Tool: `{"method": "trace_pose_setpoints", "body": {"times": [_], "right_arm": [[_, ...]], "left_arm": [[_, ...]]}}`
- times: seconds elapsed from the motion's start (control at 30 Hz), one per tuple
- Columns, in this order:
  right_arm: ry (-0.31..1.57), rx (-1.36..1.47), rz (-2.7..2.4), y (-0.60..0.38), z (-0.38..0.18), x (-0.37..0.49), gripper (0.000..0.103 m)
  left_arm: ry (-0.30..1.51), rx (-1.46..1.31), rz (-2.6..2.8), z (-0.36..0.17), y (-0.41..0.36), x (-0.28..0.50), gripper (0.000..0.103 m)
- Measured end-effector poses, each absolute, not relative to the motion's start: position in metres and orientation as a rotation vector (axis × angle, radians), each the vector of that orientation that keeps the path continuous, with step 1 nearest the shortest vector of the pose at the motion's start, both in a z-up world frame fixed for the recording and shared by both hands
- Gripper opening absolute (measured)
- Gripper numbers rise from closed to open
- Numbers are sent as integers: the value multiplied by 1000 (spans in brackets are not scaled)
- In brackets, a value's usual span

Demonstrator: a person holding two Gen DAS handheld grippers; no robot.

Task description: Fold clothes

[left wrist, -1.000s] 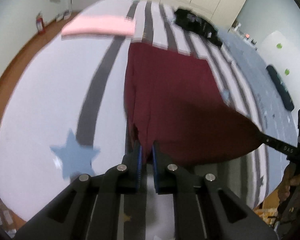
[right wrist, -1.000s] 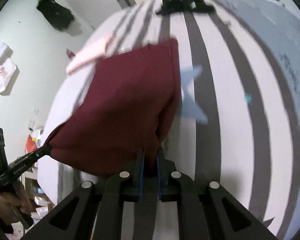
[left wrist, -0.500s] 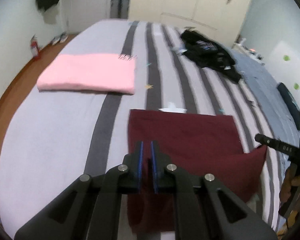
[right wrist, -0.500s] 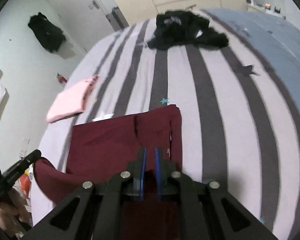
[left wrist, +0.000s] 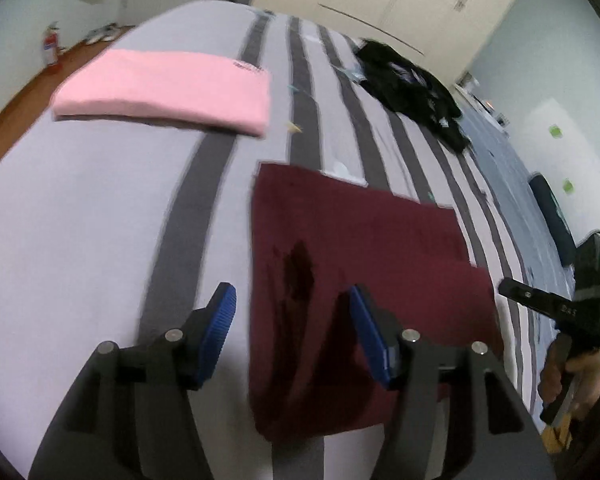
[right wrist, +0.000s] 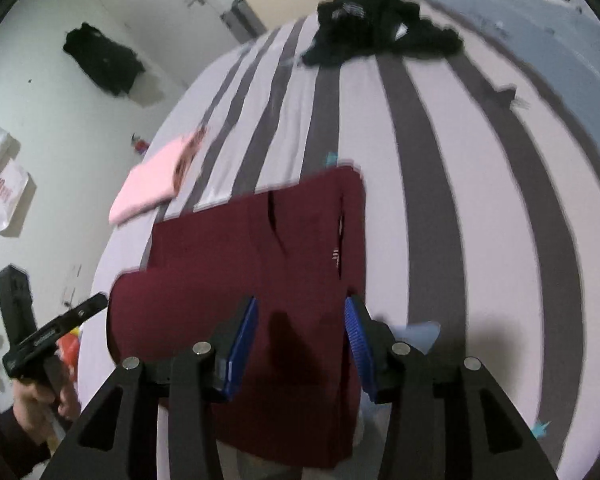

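I see the dark maroon fabric garment (left wrist: 356,248) lying folded flat on the grey-and-white striped bed (left wrist: 80,220), its near edge doubled over toward me, with a small white logo near its right edge in my right wrist view (right wrist: 256,256). My left gripper (left wrist: 292,332) hangs over the garment's near left corner, its jaws having just been opening; the blue pads stand apart with the cloth lying beneath them, not pinched. My right gripper (right wrist: 300,340) sits over the near right part of the garment, its jaws likewise having just been opening, and the pads are clear of the fabric, gripping nothing. Farther up the bed on the left lies a folded pink garment (left wrist: 168,92), well apart from the maroon one. A crumpled black garment (left wrist: 412,88) rests near the far end of the bed, in front of the cream wardrobe doors (left wrist: 400,4).
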State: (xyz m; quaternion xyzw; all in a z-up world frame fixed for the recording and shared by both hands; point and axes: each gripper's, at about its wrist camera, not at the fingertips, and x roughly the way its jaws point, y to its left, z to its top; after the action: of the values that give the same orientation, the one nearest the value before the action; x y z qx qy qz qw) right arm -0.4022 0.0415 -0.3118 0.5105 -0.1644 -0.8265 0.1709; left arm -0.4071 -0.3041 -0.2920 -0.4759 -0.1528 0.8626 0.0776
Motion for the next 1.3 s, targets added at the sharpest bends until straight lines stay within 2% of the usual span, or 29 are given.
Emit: {"method": "trace_pose_setpoints", "body": {"times": [0.07,0.13,0.17,0.2,0.23,0.27,0.3,0.5,0.63,0.83,1.07,1.2,1.3], "right_arm": [[-464,1460,-2328,39,-319,-399,41],[-479,1458,-2312,37,-323,-402,41],[-484,1459,-2305,36,-325,-404,41],[-493,1457,-2303,36,-327,-407,35],[-495,1460,-2307,36,-329,-409,28],[-496,1467,-2311,36,-330,-411,15],[-498,1474,-2315,36,-331,-413,12],[-482,1404,-2417,39,-307,-413,3],[-437,1348,-2491,34,-292,-426,2],[-407,1330,-2534,24,-288,-466,2],[-297,1394,-2532,15,-316,-501,2],[-283,1355,-2556,17,-312,-503,2],[-259,1381,-2553,15,-322,-504,2]], "left_arm": [[-442,-1420,2555,-297,-300,-410,54],[-446,-1407,2528,-299,-296,-420,41],[-445,-1408,2509,-301,-293,-426,28],[-432,-1411,2498,-303,-290,-430,17],[-409,-1412,2498,-305,-288,-429,14],[-387,-1409,2501,-304,-286,-426,9],[-365,-1403,2507,-302,-284,-425,6],[-382,-1377,2628,-281,-289,-422,2],[-417,-1371,2656,-275,-297,-439,2],[-319,-1411,2679,-276,-297,-474,2],[-270,-1444,2679,-288,-298,-502,2],[-241,-1421,2691,-285,-296,-502,2],[-221,-1479,2679,-303,-298,-506,2]]}}
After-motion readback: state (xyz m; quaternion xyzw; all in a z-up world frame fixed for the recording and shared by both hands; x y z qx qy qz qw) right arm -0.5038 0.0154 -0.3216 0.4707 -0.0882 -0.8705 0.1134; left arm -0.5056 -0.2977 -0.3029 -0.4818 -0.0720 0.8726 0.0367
